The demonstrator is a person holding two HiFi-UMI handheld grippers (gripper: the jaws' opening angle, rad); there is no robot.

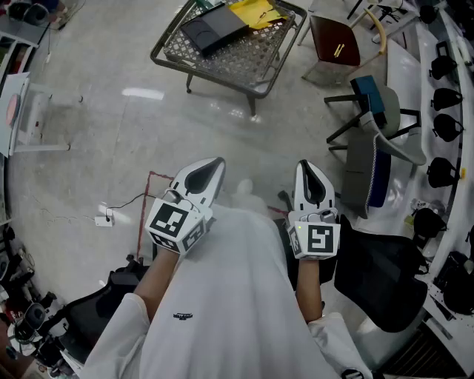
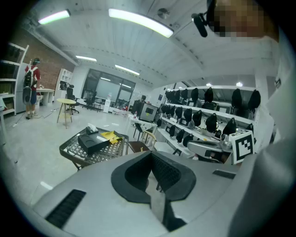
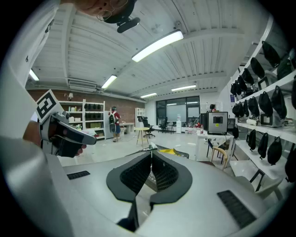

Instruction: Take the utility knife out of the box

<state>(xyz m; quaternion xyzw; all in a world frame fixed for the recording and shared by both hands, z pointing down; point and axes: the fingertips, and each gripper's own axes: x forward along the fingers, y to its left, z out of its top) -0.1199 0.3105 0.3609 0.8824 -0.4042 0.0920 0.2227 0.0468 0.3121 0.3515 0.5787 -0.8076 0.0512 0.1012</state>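
1. A glossy pale floor (image 1: pixel 111 148) is spreading under everything in the head view.
2. A low table (image 1: pixel 248 59) with a metal lattice top is standing well ahead of the person.
3. A flat matte black box (image 1: pixel 215 28) is lying on that lattice, beside a yellow sheet (image 1: pixel 255 11). The utility knife cannot be made out in any view.
4. The left gripper (image 1: pixel 211 169) and right gripper (image 1: pixel 309 176), smooth grey shells with ribbed black pads, are hovering near the chest, well apart from the box.
5. Each gripper view is showing its own jaws meeting at the tips with nothing between them. The head view is showing only their backs.
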